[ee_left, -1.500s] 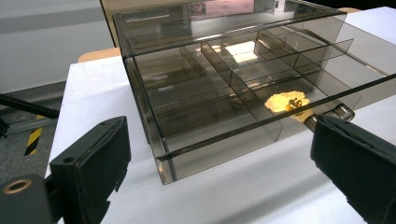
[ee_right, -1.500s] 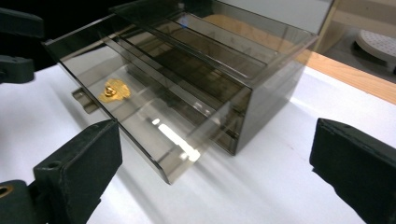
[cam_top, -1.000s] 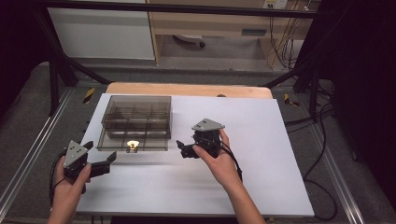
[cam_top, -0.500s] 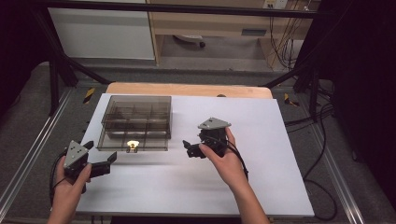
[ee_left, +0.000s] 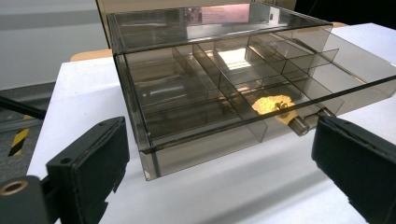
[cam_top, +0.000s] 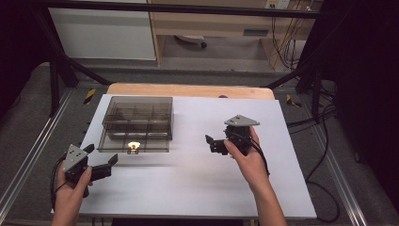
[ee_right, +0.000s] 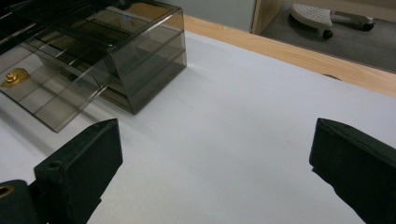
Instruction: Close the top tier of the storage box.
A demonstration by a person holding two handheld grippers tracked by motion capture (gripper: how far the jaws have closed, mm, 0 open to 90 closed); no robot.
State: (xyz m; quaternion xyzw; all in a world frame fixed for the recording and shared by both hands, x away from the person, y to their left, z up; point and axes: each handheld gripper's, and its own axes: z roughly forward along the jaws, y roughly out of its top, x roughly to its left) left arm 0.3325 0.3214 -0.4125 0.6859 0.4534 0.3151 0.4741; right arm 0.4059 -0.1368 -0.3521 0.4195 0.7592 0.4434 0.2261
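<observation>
A smoky see-through drawer box (cam_top: 137, 113) stands at the table's left back. Its lowest drawer (cam_top: 134, 142) is pulled out toward me and holds a small gold piece (cam_top: 134, 145). My left gripper (cam_top: 100, 156) is open near the front left of the box. In the left gripper view the left gripper (ee_left: 224, 177) faces the drawer (ee_left: 280, 93), the gold piece (ee_left: 270, 103) and the drawer knob (ee_left: 299, 125). My right gripper (cam_top: 211, 143) is open over bare table, right of the drawer. In the right gripper view the right gripper (ee_right: 215, 172) holds nothing, with the box (ee_right: 126, 51) at upper left.
The white table top (cam_top: 282, 179) extends right and forward of the box. A wooden strip (cam_top: 188, 89) runs along its far edge. Metal frame rails (cam_top: 28, 155) flank the table, and cables (cam_top: 324, 141) hang at the right.
My right gripper has drawn back to the right, away from the drawer. The left gripper has hardly moved, and the drawer stays pulled out.
</observation>
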